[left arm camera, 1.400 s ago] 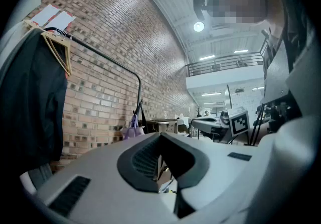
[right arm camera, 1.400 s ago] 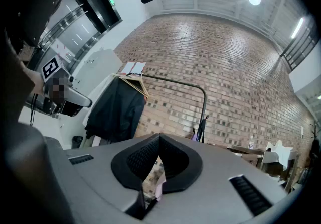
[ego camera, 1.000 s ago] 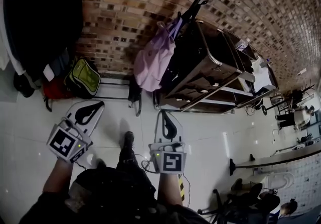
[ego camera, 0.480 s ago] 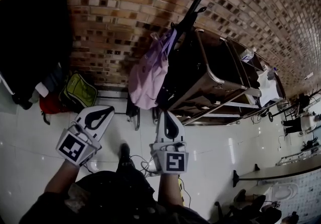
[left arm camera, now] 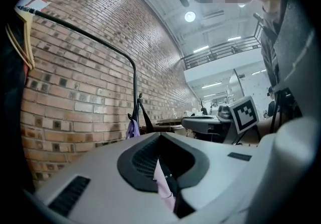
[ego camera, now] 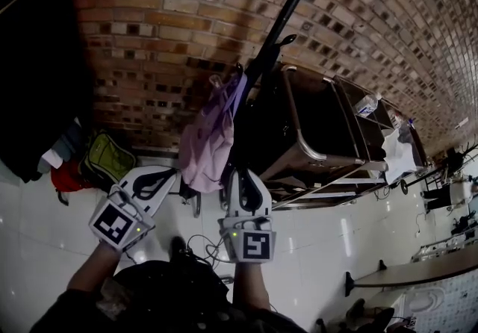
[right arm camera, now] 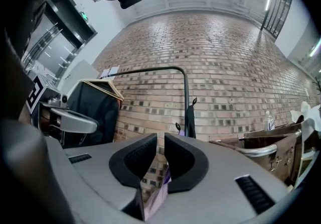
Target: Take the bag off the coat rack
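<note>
A lilac bag (ego camera: 209,137) hangs by its straps from a hook on the black coat rack (ego camera: 278,22) in front of the brick wall. My right gripper (ego camera: 241,175) is just under the bag's lower right edge. Its jaws are opening, with a narrow slit between them. In the right gripper view (right arm camera: 160,140) nothing is between the pads, and lilac fabric (right arm camera: 159,195) shows through the slit. My left gripper (ego camera: 166,177) is at the bag's lower left, shut and empty. In the left gripper view (left arm camera: 160,137) the bag (left arm camera: 132,128) hangs on the rack (left arm camera: 135,87).
A metal trolley (ego camera: 299,137) stands right behind the rack, to its right. Dark clothes on a hanger (ego camera: 37,63) fill the left, with a green backpack (ego camera: 106,160) and a red bag (ego camera: 63,176) on the floor below. Cables (ego camera: 202,246) lie on the white tiles by my feet.
Both grippers have moved forward to the lower end of the bag, which looks larger and closer. The left gripper has swung in toward the bag.
</note>
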Demonstrator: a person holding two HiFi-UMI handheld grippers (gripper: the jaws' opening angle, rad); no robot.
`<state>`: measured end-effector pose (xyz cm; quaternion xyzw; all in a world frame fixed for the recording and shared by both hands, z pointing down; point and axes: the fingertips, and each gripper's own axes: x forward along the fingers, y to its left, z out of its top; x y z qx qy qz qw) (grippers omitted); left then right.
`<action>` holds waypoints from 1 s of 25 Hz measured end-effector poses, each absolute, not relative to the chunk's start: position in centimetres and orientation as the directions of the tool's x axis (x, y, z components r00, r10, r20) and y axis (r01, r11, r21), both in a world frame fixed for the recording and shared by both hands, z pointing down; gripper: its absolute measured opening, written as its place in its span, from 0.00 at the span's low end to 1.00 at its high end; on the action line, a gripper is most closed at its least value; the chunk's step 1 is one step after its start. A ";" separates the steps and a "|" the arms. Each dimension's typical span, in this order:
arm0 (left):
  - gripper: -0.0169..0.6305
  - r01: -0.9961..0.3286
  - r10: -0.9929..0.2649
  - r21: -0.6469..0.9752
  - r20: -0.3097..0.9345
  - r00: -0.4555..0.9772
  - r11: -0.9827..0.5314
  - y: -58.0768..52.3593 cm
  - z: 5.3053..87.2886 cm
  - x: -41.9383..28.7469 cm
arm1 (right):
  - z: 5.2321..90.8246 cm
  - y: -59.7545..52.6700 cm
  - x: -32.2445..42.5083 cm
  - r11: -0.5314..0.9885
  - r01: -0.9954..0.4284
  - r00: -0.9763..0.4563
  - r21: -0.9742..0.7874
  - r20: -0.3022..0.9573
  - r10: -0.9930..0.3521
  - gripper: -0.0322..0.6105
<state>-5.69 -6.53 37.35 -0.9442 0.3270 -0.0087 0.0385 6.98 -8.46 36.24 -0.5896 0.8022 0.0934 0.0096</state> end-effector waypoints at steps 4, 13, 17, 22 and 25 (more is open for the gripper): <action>0.06 -0.603 -0.605 -0.105 -0.017 0.796 -0.790 -8.9 36.9 -3.1 | 36.0 -11.3 8.8 0.310 -0.942 -0.326 0.129 -0.127 -0.937 0.17; 0.06 -0.608 -0.611 -0.140 -0.027 0.791 -0.781 -13.9 36.1 1.1 | 34.1 -17.9 12.5 0.420 -0.907 -0.411 -0.021 -0.170 -0.896 0.36; 0.06 -0.630 -0.633 -0.154 -0.034 0.774 -0.762 -16.4 35.7 2.1 | 32.2 -21.4 13.1 0.468 -0.883 -0.454 -0.019 -0.212 -0.865 0.39; 0.06 -0.646 -0.649 -0.159 -0.040 0.759 -0.746 -19.3 35.4 2.8 | 30.8 -26.4 13.5 0.523 -0.852 -0.505 -0.030 -0.217 -0.835 0.53; 0.06 -0.647 -0.651 -0.162 -0.034 0.758 -0.745 -21.0 35.2 3.0 | 29.7 -29.0 13.7 0.523 -0.851 -0.501 -0.049 -0.226 -0.836 0.54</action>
